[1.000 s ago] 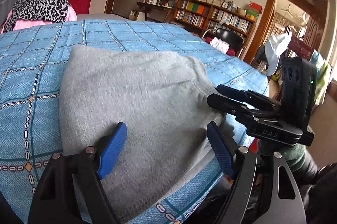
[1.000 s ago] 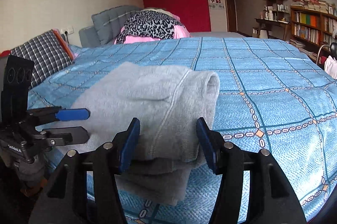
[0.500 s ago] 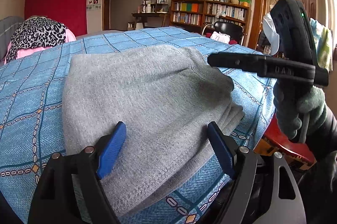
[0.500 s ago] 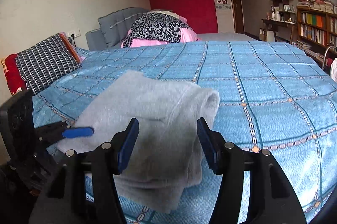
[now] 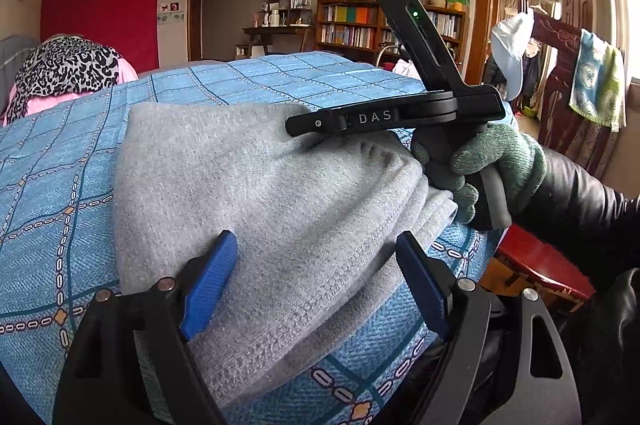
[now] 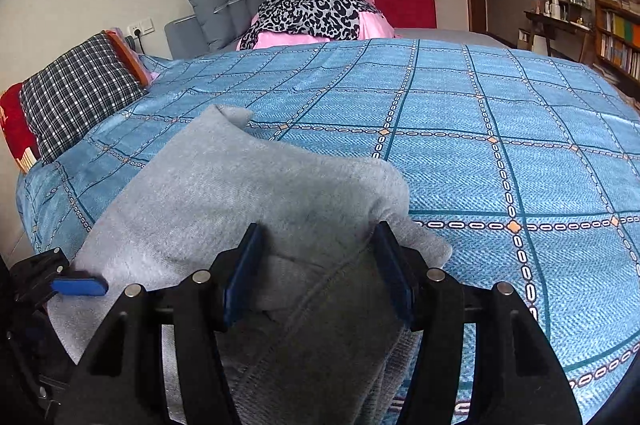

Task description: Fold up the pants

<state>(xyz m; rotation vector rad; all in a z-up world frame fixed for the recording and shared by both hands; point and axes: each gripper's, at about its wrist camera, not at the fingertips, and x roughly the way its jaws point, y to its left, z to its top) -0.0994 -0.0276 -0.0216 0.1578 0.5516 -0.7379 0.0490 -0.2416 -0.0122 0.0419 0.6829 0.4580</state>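
Folded grey knit pants [image 5: 272, 193], thick layered bundle, lying on blue checked bedspread [image 6: 500, 113] near bed's front edge. Left gripper [image 5: 316, 281] over near hem of pants, blue pads wide apart, nothing pinched. Right gripper [image 6: 316, 265] over pants' thick folded end, jaws moderately apart, straddling cloth; whether pads press fabric, cannot tell. Green-gloved hand [image 5: 492, 165] holds right gripper's handle beside pants. Leopard-print cloth [image 6: 308, 9] well beyond pants.
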